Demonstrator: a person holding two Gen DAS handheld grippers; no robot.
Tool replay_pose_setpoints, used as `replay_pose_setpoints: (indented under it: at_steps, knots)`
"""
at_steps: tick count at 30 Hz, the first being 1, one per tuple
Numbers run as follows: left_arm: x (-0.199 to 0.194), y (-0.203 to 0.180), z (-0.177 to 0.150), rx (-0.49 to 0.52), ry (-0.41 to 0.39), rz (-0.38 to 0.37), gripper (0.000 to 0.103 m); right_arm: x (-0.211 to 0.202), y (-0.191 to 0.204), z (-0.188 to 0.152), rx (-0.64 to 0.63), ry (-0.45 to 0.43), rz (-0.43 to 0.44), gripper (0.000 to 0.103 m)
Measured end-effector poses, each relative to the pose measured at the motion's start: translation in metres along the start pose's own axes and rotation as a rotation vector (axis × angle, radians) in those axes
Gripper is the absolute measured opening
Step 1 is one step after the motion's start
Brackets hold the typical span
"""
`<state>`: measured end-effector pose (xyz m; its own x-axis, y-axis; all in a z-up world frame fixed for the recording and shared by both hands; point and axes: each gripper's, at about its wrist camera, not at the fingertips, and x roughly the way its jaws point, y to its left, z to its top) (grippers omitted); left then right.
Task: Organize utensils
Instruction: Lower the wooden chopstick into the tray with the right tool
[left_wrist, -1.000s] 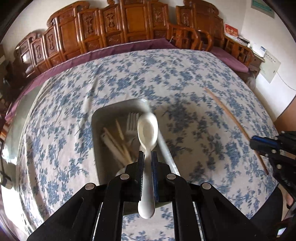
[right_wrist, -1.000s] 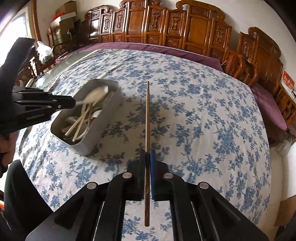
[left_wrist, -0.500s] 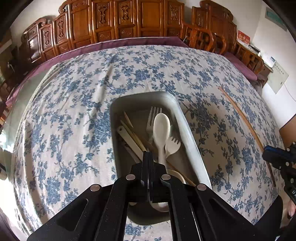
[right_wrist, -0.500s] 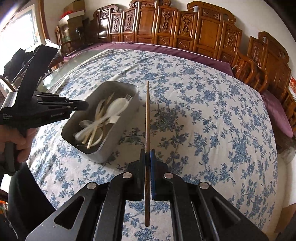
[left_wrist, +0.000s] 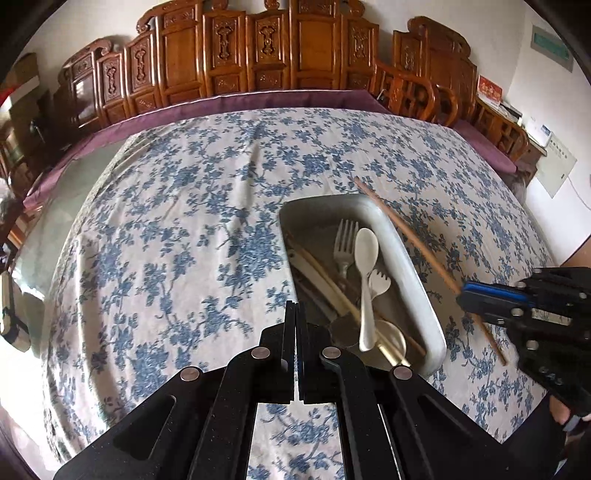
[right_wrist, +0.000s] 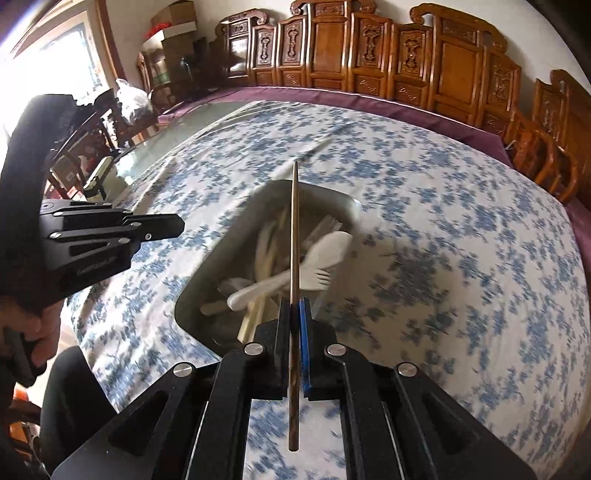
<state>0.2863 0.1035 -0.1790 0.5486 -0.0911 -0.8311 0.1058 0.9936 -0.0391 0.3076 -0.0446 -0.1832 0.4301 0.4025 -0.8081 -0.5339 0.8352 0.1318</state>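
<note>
A grey metal tray (left_wrist: 408, 258) (right_wrist: 207, 280) on the blue-flowered tablecloth holds a white spoon (left_wrist: 365, 258) (right_wrist: 325, 251), a metal fork (left_wrist: 344, 240), a small white fork (left_wrist: 378, 282) and pale chopsticks (left_wrist: 325, 277). My right gripper (right_wrist: 294, 306) is shut on a brown wooden chopstick (right_wrist: 294, 236) that points out over the tray; it also shows in the left wrist view (left_wrist: 413, 236), crossing above the tray's right rim. My left gripper (left_wrist: 295, 308) is shut and empty, just left of the tray's near end, and shows in the right wrist view (right_wrist: 177, 225).
The tablecloth (left_wrist: 184, 240) covers a large table with a purple border (left_wrist: 221, 105). Carved wooden chairs (left_wrist: 258, 55) line the far side. A glass-topped strip (right_wrist: 147, 155) lies beyond the cloth's left edge.
The white spoon left my left gripper and now lies in the tray; the left gripper shut empty and shifted left. My right gripper carried the chopstick leftward over the tray.
</note>
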Motion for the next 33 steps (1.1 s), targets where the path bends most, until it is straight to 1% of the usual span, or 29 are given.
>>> replay_pose_setpoints:
  at_steps: [5,13,18,23,29,33]
  knots:
    - [-0.007,0.012,-0.003,-0.012,-0.011,-0.001,0.0,0.019,0.014,0.013,0.002,0.0,0.019,0.006]
    - [-0.011,0.019,-0.009,-0.009,-0.015,0.0,0.0,0.052,0.018,0.025,0.033,0.021,0.023,0.006]
    - [-0.009,0.021,-0.011,-0.013,-0.009,-0.004,0.0,0.065,0.019,0.021,0.037,0.04,0.013,0.006]
    - [-0.009,0.02,-0.012,-0.01,-0.012,-0.003,0.0,0.07,0.016,0.012,0.034,0.049,-0.009,0.006]
    - [-0.009,0.02,-0.012,-0.009,-0.012,0.0,0.0,0.073,0.009,0.014,0.053,0.064,-0.047,0.006]
    - [-0.009,0.02,-0.011,-0.011,-0.013,-0.002,0.0,0.078,0.009,0.015,0.062,0.071,-0.04,0.006]
